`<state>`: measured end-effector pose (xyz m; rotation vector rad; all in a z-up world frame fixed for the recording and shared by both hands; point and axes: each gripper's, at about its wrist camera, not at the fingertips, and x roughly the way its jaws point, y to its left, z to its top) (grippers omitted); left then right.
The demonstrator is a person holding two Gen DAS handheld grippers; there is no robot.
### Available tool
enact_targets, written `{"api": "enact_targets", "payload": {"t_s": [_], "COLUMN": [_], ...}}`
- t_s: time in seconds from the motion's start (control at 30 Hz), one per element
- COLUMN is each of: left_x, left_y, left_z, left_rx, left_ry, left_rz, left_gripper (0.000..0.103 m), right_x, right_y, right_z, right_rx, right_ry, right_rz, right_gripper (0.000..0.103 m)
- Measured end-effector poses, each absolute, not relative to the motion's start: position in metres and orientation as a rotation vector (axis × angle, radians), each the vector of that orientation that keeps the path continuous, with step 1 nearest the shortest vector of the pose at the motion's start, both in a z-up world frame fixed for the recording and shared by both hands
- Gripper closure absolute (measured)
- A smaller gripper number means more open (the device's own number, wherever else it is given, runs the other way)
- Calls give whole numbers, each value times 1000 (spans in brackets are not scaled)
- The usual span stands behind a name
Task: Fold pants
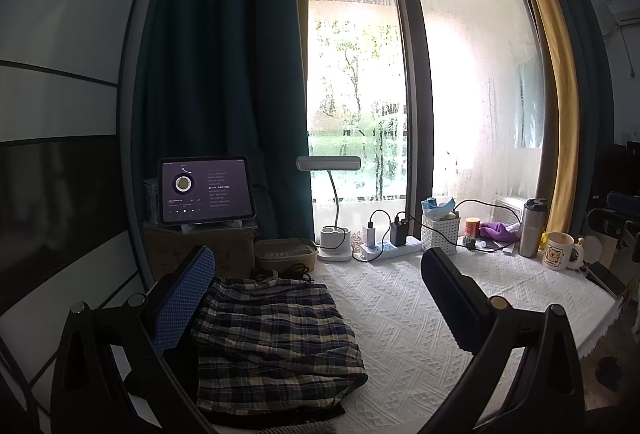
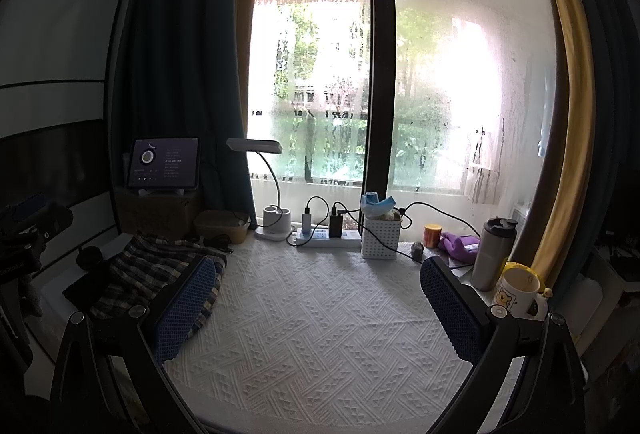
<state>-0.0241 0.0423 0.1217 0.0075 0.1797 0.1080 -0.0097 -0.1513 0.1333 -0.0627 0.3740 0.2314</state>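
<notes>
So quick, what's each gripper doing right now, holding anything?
Left gripper: open, empty, above the folded dark plaid pants.
Right gripper: open, empty, over the white textured tablecloth.

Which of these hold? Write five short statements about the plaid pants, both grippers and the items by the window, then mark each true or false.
1. The dark plaid cloth pants lie folded on the white textured tablecloth. True.
2. The left gripper is clamped on the pants. False: its jaws stand open, holding nothing.
3. The right gripper is open and empty. True.
4. The dark-screened tablet lies flat. False: it stands propped up.
5. The white bear-print mug stands near the steel tumbler. True.
</notes>
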Motion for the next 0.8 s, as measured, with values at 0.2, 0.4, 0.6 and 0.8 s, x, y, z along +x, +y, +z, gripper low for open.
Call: {"api": "enact_targets", "payload": {"t_s": [0.2,0.4,0.6,0.8], "left_x": [-25,-25,-25,-29], "left_y": [43,44,43,44], "left_z": [122,122,121,123], "left_rx": [5,-1,4,-9], "left_ry": [179,180,182,155], "left_rz": [110,109,109,98], "left_gripper": [1,1,1,1], "right_x": [-9,-9,-9,-9], "right_y": [-151,-150,-150,-150], "right_z": [133,133,133,133], "right_rx": [-63,-62,-62,-63], "right_ry": [374,375,375,376], "right_rz": [230,229,230,229], "right_gripper": [0,0,0,0]}}
